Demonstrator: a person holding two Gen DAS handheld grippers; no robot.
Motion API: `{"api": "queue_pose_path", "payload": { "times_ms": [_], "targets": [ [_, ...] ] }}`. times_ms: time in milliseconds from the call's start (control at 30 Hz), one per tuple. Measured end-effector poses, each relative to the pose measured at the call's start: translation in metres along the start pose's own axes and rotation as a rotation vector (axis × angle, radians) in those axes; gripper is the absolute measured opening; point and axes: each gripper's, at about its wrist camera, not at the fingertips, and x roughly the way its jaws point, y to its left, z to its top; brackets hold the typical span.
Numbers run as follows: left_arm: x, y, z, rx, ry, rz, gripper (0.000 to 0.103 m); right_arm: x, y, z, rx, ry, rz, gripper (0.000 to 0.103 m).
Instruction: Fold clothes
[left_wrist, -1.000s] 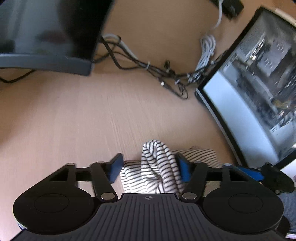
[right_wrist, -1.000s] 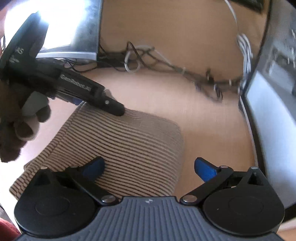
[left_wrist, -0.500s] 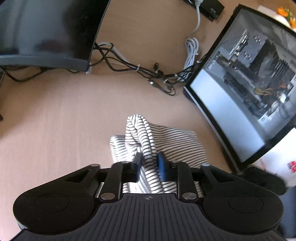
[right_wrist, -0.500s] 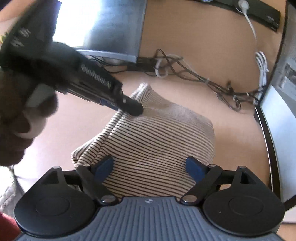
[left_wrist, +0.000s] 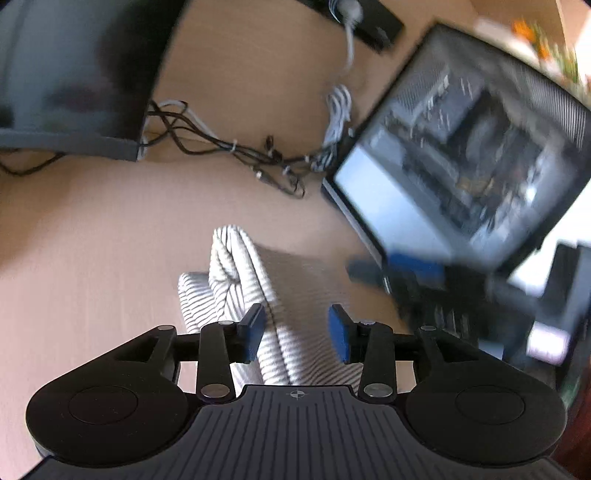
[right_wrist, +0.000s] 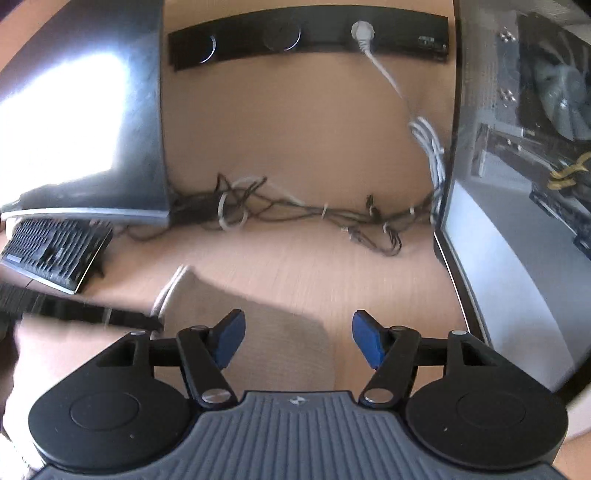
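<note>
Wooden desk (right_wrist: 295, 266) is being used as the folding surface, with the striped garment (left_wrist: 295, 295) lying bunched between monitor (right_wrist: 92, 110) and computer case (right_wrist: 517, 184), while the left gripper (left_wrist: 297, 328), reopening, and right gripper (right_wrist: 298, 338), narrowing, are being held spread, unpinching, above it.

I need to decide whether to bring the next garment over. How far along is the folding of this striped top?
The striped top lies on the desk as a compact folded bundle. Nothing is gripped: the left gripper, just reopened, and the right gripper, closing in, both stand off the cloth. One raised fold at the far corner may need flattening.
</note>
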Motion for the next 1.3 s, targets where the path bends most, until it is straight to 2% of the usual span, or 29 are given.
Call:
{"api": "queue_pose_path", "payload": {
  "times_ms": [67,133,200,233,333,367,433,567,667,767,833,967,1067,1167,1233,1300],
  "targets": [
    [0.01,0.001,-0.005,0.037,0.035,0.059,0.04,0.015,-0.002,0.007,-0.01,0.028,0.024,0.065],
    [0.019,0.009,-0.011,0.041,0.06,0.096,0.047,0.03,-0.005,0.007,-0.047,0.101,0.045,0.065],
    [0.021,0.021,-0.014,-0.01,0.065,0.088,0.051,0.059,-0.004,-0.003,-0.078,0.179,0.039,0.069],
    [0.021,0.024,-0.015,-0.026,0.066,0.081,0.051,0.069,-0.006,-0.008,-0.071,0.193,0.037,0.076],
    [0.021,0.028,-0.014,-0.048,0.072,0.063,0.052,0.071,-0.015,-0.003,-0.012,0.207,0.06,0.078],
    [0.021,0.028,-0.013,-0.057,0.075,0.057,0.051,0.066,-0.015,-0.001,-0.015,0.202,0.064,0.078],
    [0.015,0.028,-0.014,-0.071,0.084,0.033,0.042,0.049,-0.013,-0.001,-0.056,0.173,0.064,0.076],
    [-0.002,0.026,-0.022,-0.085,0.093,-0.01,0.041,0.001,-0.014,-0.01,-0.096,0.121,0.07,0.074],
    [-0.002,0.033,-0.031,-0.167,0.106,-0.046,0.038,-0.032,-0.012,-0.03,-0.106,0.115,0.119,0.074],
    [0.012,0.03,-0.032,-0.229,0.124,-0.075,0.04,-0.029,-0.002,-0.06,-0.186,0.19,0.11,0.074],
    [0.021,0.016,-0.033,-0.192,0.121,-0.059,0.044,-0.022,0.002,-0.071,-0.237,0.187,0.085,0.077],
    [0.016,0.009,-0.031,-0.19,0.115,-0.084,0.043,-0.026,0.004,-0.056,-0.283,0.149,0.047,0.077],
    [-0.008,0.017,-0.032,-0.171,0.046,-0.028,0.042,-0.035,0.004,-0.045,-0.314,0.115,0.023,0.077],
    [-0.028,0.032,-0.037,-0.211,-0.009,0.05,0.038,-0.049,0.009,-0.036,-0.291,0.083,0.016,0.077],
    [-0.033,0.042,-0.042,-0.249,-0.021,0.068,0.022,-0.057,0.022,-0.033,-0.275,0.06,0.039,0.077],
    [-0.031,0.045,-0.048,-0.255,-0.012,0.077,0.016,-0.065,0.035,-0.031,-0.258,0.038,0.062,0.073]
  ]
}}
